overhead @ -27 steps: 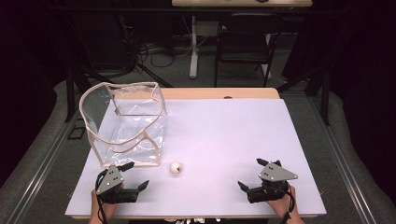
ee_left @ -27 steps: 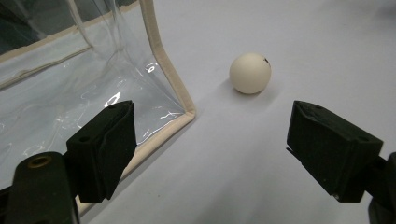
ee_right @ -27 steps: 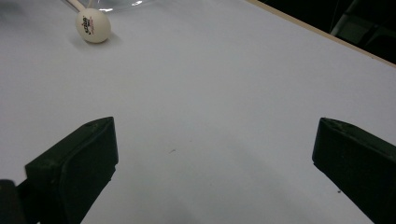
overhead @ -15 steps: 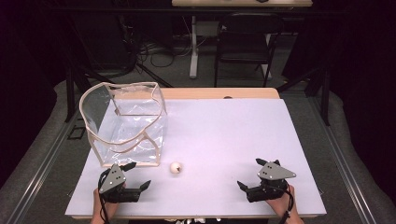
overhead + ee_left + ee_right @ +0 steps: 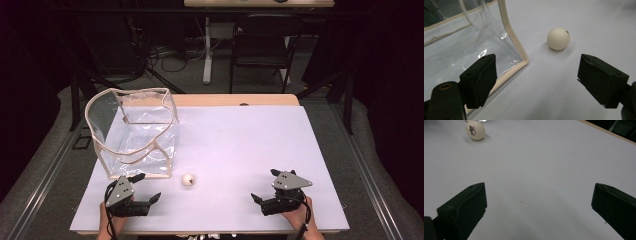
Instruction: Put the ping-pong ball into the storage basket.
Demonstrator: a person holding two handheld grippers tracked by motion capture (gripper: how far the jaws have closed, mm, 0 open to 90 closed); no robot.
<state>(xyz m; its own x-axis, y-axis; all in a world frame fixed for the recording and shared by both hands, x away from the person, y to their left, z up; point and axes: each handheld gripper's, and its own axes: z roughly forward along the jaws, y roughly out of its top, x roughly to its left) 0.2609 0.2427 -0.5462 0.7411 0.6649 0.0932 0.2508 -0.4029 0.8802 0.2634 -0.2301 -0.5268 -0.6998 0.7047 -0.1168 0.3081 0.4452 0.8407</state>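
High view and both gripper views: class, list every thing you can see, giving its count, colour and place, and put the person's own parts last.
Ball: one, cream-white, on the table in front of the bag's near right corner, apart from it.
Bag: one, clear plastic with beige trim, standing open at the table's left.
Table: one, pale lavender top with a wooden far edge.
Chair: one, dark, beyond the table.
Left gripper: one, black, near left edge, jaws open, aimed at the ball.
Right gripper: one, black, near right edge, jaws open, empty.
Hands: two, at the near edge.
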